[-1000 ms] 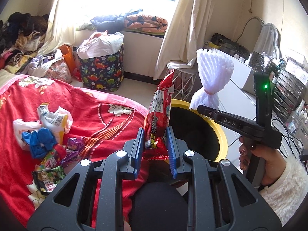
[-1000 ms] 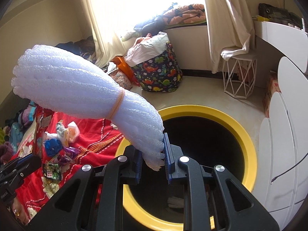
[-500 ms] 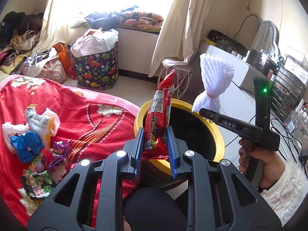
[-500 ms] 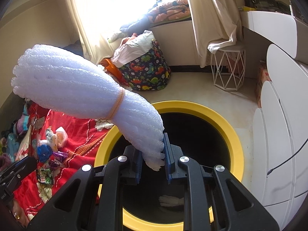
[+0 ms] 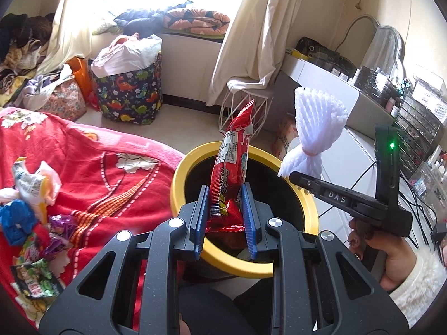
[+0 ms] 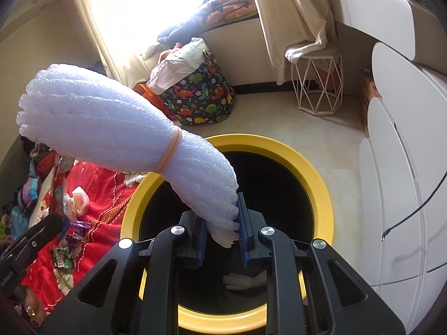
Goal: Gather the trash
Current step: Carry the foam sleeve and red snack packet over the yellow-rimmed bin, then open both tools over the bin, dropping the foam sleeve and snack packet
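L. claw: blue pads clamped on the lower end of a red snack wrapper, which stands upright betw. them, top end leaning slightly right. Directly beyond and below the claw sits the bin, yellow rim, black inside; the wrapper hangs over its near-left edge.

R. claw: pads pinched on the narrow tail of a white foam net, tied at the waist w/ an orange rubber band. The net's wide end fans up and to the left of the claw. The bin opens straight beneath and ahead of this claw; a pale scrap lies at the bottom, just under the pads.

Seen from the l. claw, the r. claw is off to the right at approx. the same height, held by a hand in a white fuzzy sleeve, foam net pointing up over the bin's far-right rim.

Left of both claws: red blanket w/ more wrappers in a loose heap, well apart from the bin. Farther ahead: dinosaur-print basket, white wire stool, curtain.
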`<action>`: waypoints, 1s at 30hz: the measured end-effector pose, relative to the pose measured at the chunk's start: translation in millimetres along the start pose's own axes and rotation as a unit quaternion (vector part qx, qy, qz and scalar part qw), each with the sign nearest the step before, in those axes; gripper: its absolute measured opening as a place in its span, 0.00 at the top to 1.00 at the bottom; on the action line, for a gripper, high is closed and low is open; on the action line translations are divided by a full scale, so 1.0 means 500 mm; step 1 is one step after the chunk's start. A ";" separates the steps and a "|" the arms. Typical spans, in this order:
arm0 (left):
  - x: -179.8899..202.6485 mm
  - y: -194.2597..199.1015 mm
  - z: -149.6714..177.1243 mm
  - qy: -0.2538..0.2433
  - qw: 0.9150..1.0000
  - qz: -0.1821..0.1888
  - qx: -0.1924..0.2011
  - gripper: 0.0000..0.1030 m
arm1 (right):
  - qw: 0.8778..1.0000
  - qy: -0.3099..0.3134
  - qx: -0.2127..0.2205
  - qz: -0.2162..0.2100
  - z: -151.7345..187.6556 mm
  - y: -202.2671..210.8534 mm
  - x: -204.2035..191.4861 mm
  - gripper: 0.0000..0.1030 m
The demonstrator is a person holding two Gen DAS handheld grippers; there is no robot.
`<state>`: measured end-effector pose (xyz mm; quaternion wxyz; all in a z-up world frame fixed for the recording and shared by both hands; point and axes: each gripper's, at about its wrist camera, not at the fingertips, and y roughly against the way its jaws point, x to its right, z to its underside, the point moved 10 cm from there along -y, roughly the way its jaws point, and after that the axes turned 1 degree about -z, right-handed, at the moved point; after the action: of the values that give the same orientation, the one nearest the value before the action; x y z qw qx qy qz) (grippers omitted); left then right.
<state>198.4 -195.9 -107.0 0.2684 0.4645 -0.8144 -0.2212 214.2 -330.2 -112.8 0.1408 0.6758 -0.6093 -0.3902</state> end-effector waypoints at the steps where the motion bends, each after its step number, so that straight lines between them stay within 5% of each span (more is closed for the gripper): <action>1: 0.002 -0.006 -0.002 0.000 1.000 0.000 -0.002 0.83 | 1.000 -0.001 -0.002 0.000 0.001 0.000 0.000 0.81; 17: 0.010 -0.095 -0.002 0.028 0.999 -0.007 -0.034 0.83 | 0.999 0.004 -0.038 -0.005 0.021 -0.007 0.015 0.77; 23: 0.014 -0.107 -0.007 0.027 0.999 -0.011 -0.037 0.82 | 0.999 -0.001 -0.048 -0.007 0.029 -0.014 0.020 0.64; 26: 0.015 -0.107 -0.011 0.031 0.999 -0.011 -0.034 0.70 | 0.999 0.002 -0.046 0.000 0.030 -0.009 0.024 0.51; 30: 0.013 -0.103 -0.017 0.037 0.999 -0.011 -0.025 0.40 | 0.999 0.008 -0.037 0.017 0.028 0.004 0.039 0.42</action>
<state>233.7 -226.9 -130.4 0.3075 0.4742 -0.7930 -0.2273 201.8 -345.0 -127.7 0.1772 0.6626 -0.6047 -0.4049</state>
